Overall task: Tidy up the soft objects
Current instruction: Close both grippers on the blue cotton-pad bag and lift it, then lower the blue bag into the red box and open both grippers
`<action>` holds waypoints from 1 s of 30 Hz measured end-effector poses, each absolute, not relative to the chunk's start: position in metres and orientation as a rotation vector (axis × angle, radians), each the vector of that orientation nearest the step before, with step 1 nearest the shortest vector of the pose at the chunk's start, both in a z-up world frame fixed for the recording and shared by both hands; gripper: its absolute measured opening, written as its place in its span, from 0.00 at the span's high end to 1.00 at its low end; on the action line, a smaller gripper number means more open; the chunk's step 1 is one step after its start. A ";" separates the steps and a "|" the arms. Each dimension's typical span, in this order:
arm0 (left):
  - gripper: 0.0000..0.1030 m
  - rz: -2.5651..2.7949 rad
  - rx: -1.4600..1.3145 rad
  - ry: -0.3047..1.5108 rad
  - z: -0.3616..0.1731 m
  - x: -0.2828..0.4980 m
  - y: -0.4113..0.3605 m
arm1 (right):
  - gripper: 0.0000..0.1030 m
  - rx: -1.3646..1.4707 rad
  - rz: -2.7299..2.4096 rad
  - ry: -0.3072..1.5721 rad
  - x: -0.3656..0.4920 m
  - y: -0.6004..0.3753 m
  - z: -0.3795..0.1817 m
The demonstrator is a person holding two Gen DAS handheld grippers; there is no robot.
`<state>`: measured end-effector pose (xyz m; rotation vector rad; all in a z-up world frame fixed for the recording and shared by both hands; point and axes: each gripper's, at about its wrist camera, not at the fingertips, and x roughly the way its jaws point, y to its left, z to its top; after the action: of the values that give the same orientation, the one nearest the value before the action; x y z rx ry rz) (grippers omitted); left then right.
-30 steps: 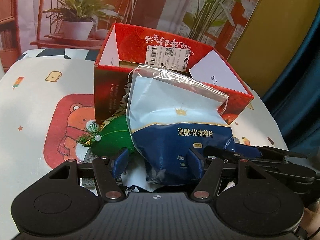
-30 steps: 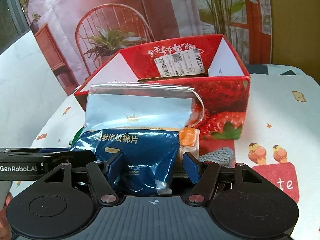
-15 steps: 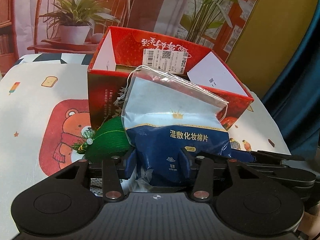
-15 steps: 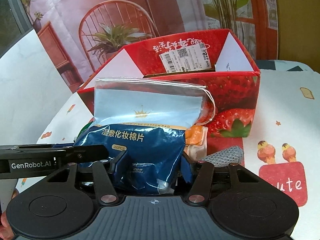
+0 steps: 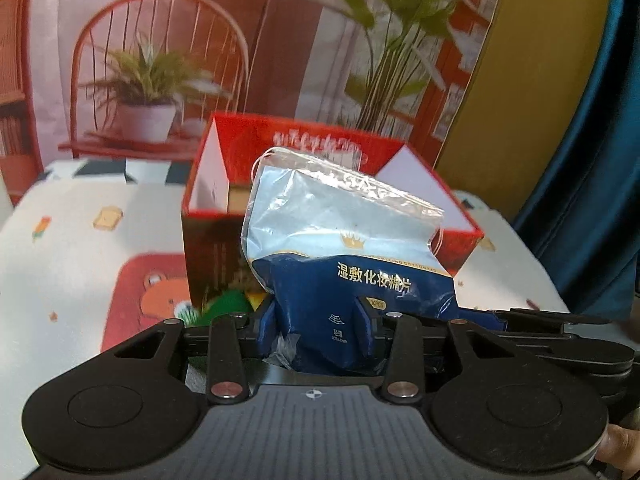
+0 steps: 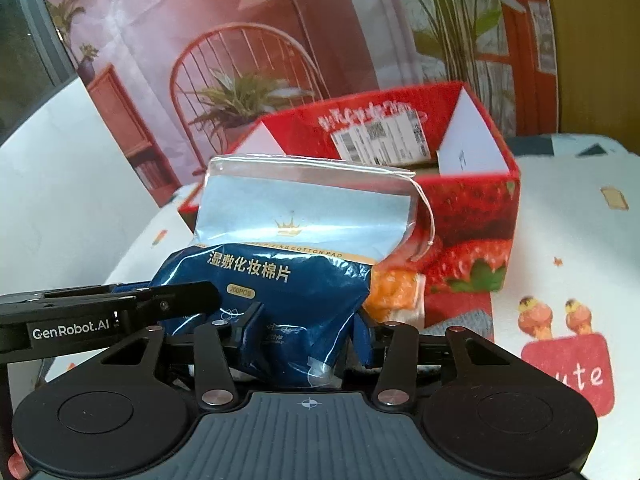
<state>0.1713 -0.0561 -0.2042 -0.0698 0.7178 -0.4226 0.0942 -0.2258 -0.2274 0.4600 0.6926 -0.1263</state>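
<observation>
Cotton pad bag [image 5: 352, 264] now higher against strawberry box [image 5: 208, 240], our left gripper [image 5: 318, 320] and right gripper [image 6: 300, 332] freshly clamped on its bottom.

"湿敷化妆棉片" and "200PCS" are printed on the blue pouch [image 6: 276, 280]; "GenRobot.AI" is marked on the left gripper [image 6: 192, 300]; "ute" is seen on the bench cloth [image 6: 576, 376]

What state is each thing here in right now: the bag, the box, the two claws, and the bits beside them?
Cotton pad bag: upright, crumpled, pinched at its lower end by both grippers.
Left gripper: jaws just closing, shut on the bag.
Right gripper: jaws just closing, shut on the bag.
Strawberry box: open-topped, flaps up, standing behind the bag.
Green soft toy: lying by the box, mostly hidden.
Orange soft item: beside the bag, partly hidden.
</observation>
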 end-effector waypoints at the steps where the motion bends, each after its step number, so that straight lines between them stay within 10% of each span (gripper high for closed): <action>1: 0.59 -0.423 -0.073 0.706 -0.201 0.170 -0.055 | 0.58 0.453 -0.125 0.679 0.094 -0.225 -0.222; 30: 0.58 -0.437 -0.095 0.603 -0.155 0.233 -0.066 | 0.58 0.286 -0.120 0.578 0.155 -0.250 -0.156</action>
<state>0.2330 -0.0663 -0.1548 -0.0951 0.6031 -0.4369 0.1553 -0.2495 -0.1558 0.2864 0.5780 -0.1200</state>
